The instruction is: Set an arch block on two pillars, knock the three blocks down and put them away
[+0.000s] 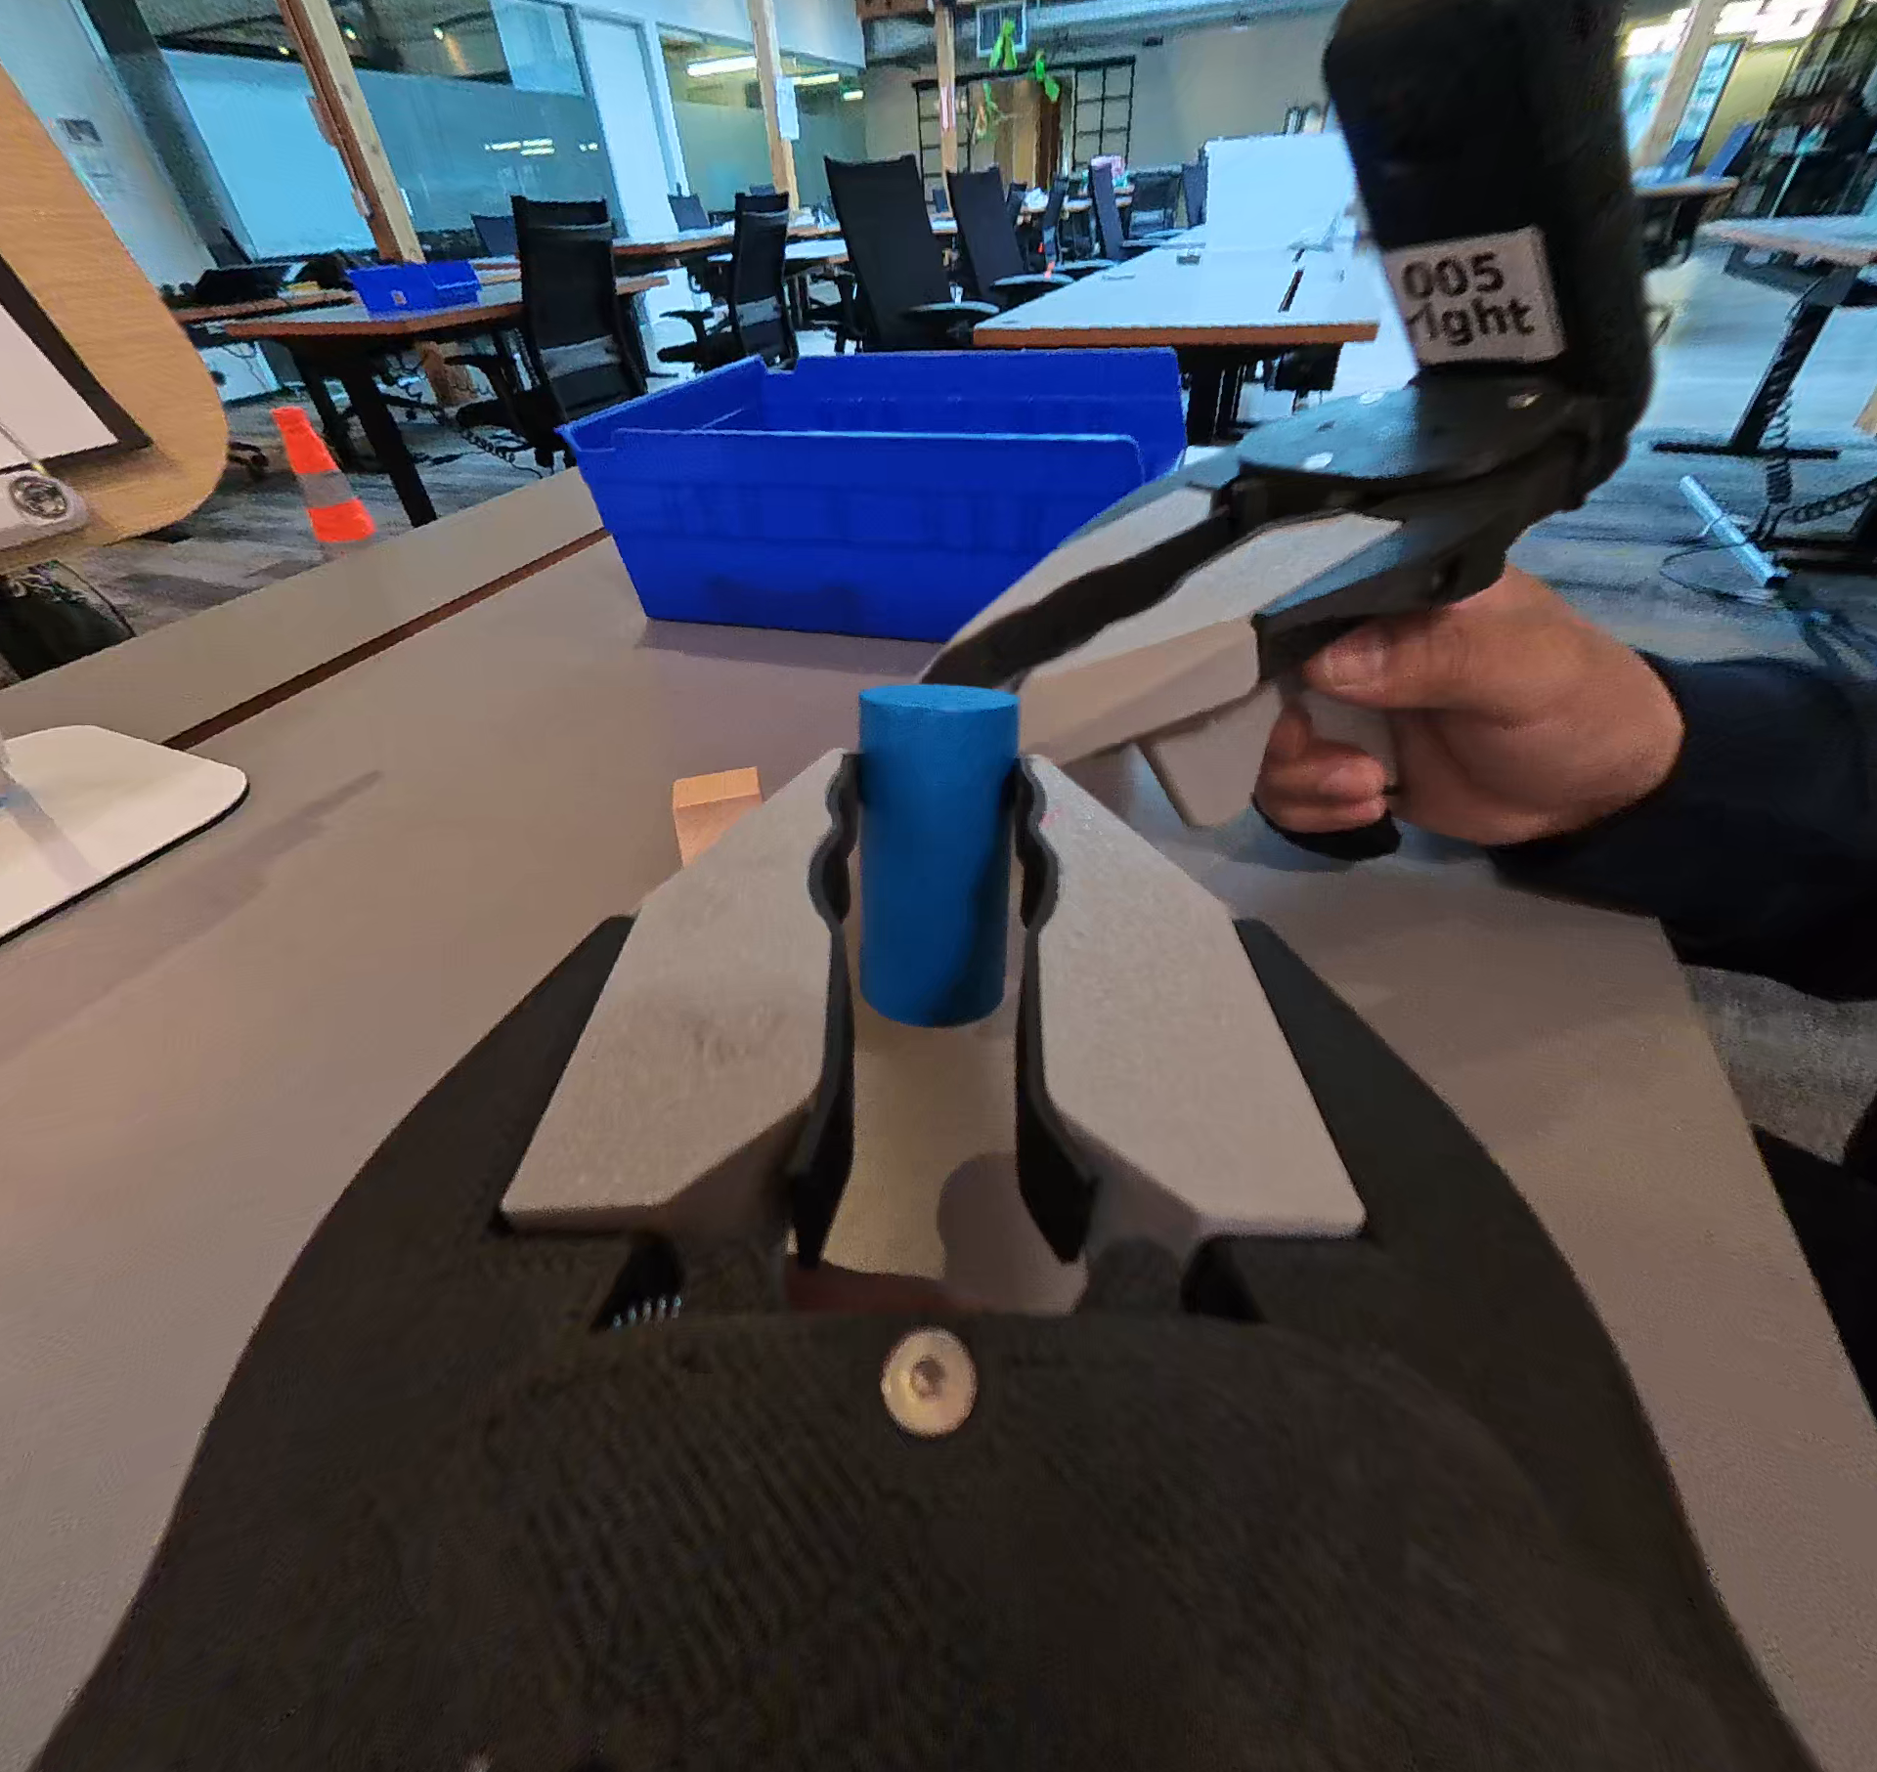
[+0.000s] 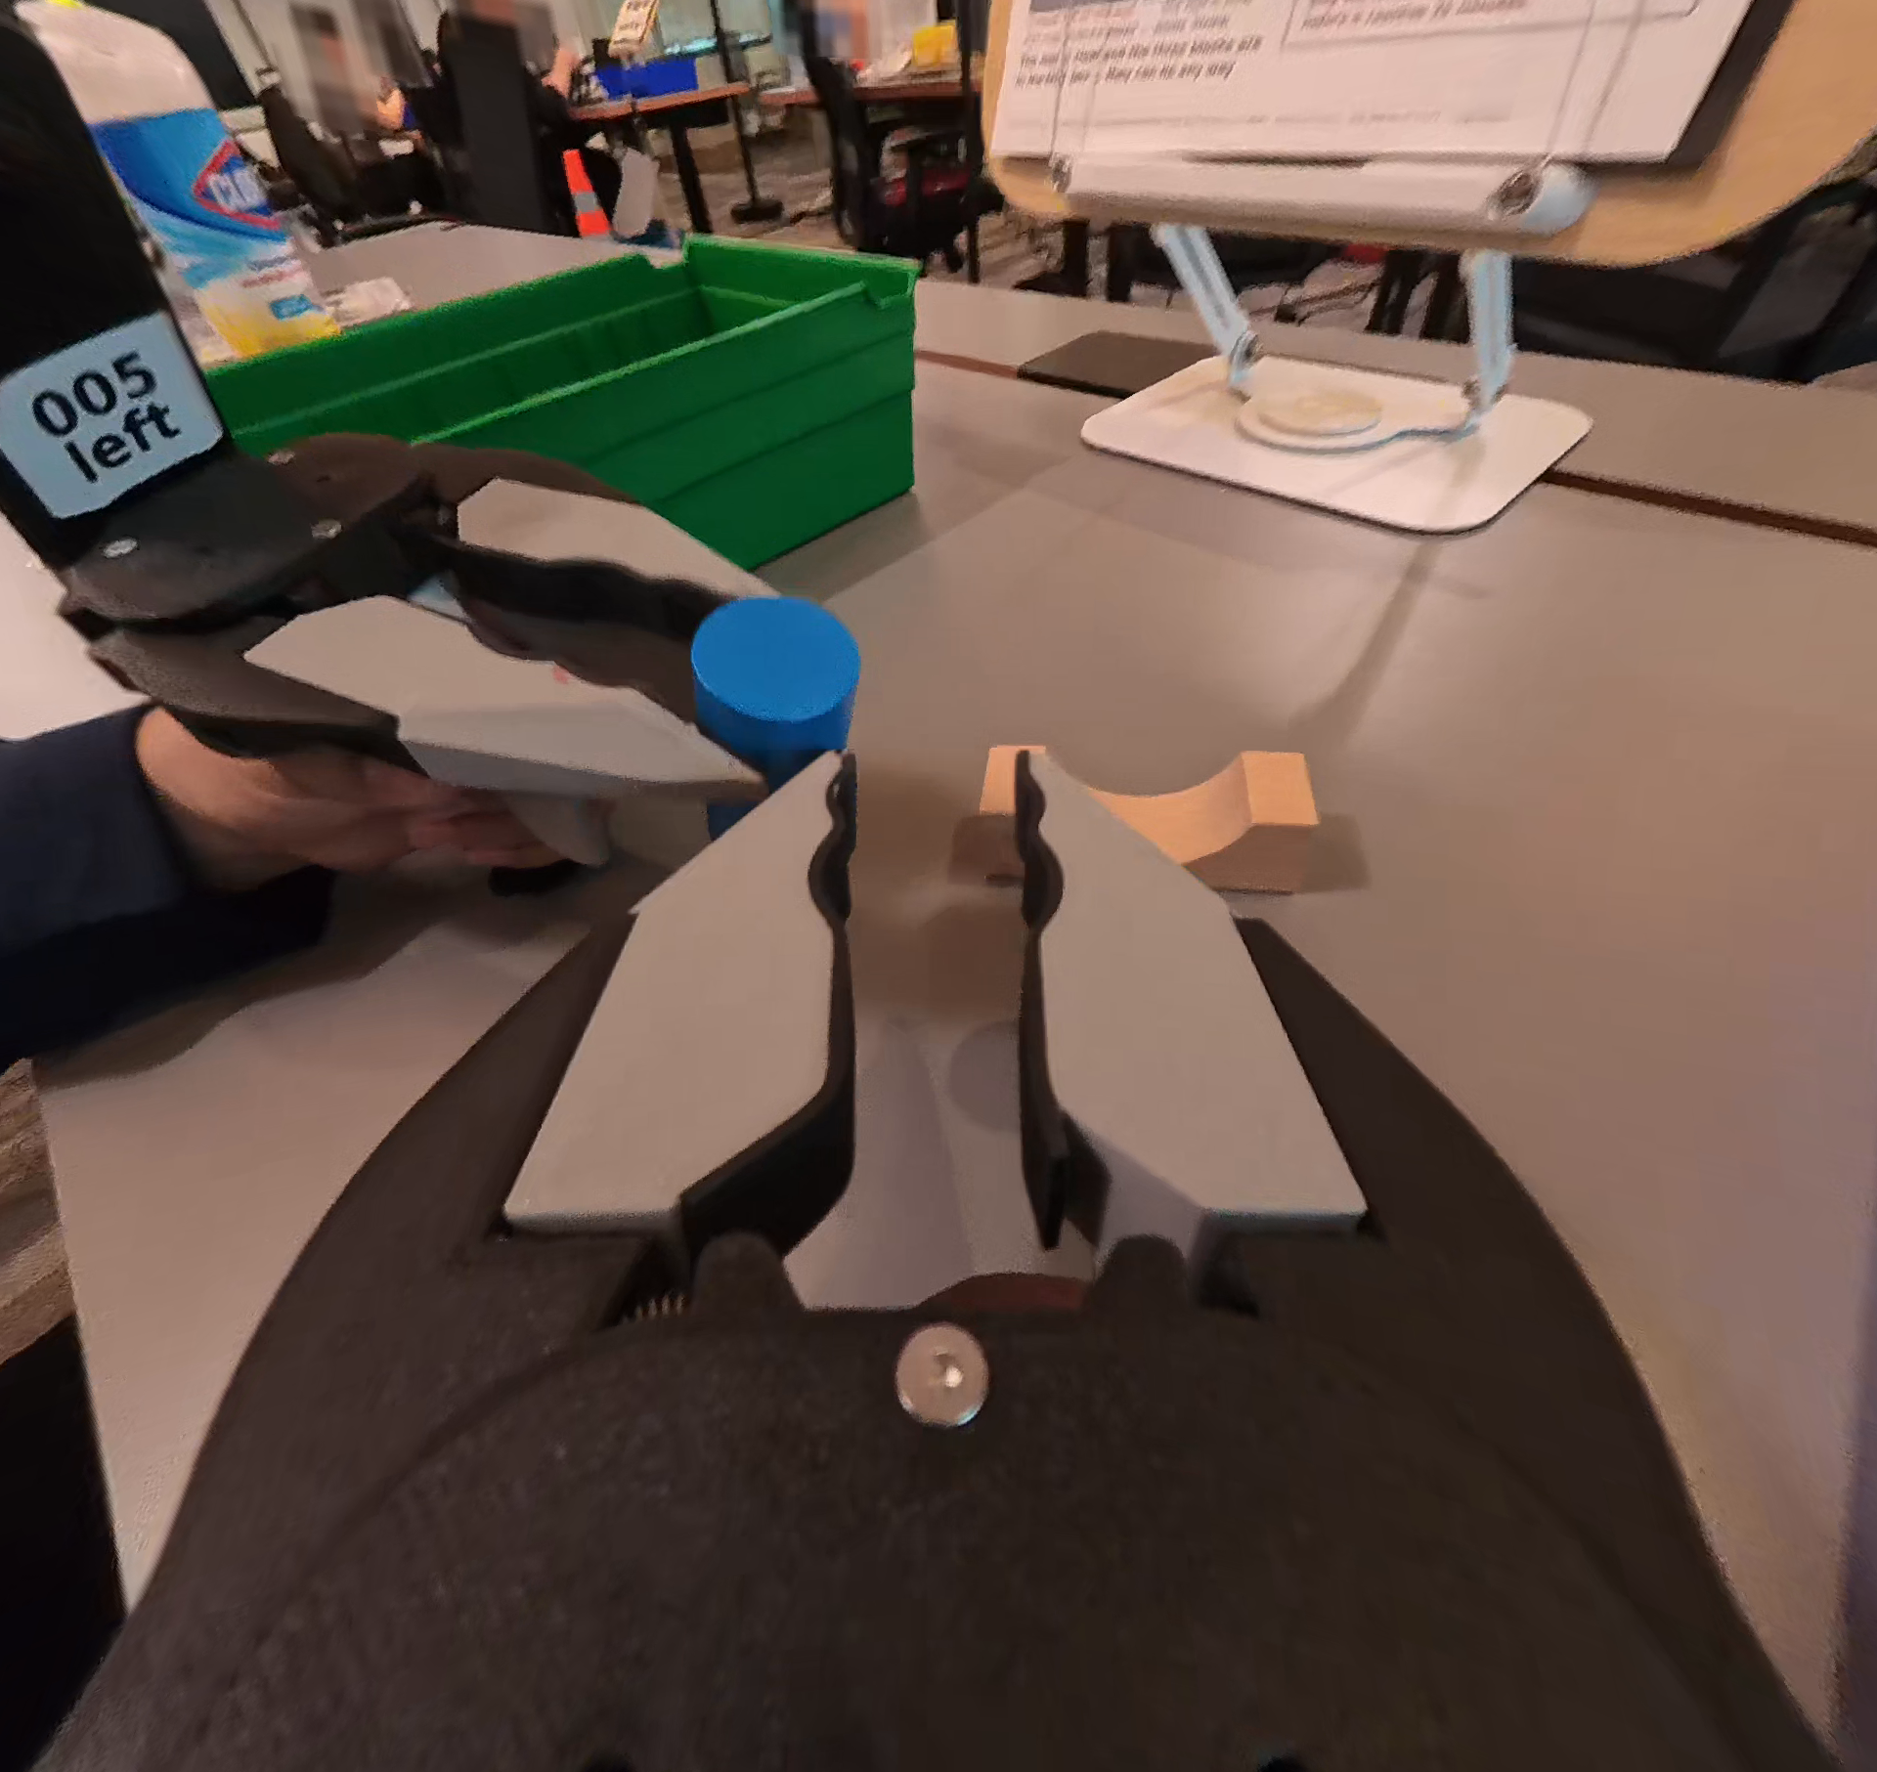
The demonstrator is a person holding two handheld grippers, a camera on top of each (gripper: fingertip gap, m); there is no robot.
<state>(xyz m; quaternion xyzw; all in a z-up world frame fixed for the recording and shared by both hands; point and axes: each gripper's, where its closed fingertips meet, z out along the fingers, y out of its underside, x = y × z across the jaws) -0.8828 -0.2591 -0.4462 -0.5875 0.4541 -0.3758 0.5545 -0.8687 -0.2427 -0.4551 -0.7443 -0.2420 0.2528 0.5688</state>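
Blue and upright at the centre of the left wrist frame, the cylinder block (image 1: 936, 860) is clamped between the left gripper's (image 1: 936, 799) two dark pads, which press on its sides, its base lifted off the grey table (image 1: 406, 911). In the right wrist frame, the right gripper (image 2: 934, 799) sits at centre with its fingers apart and nothing between them. Just beyond its right fingertip, the wooden arch block (image 2: 1199, 825) lies on the table with its curved cut facing up. A green bin (image 2: 650, 403) stands in that frame's upper left, and a blue bin (image 1: 874, 495) sits above centre in the left wrist frame.
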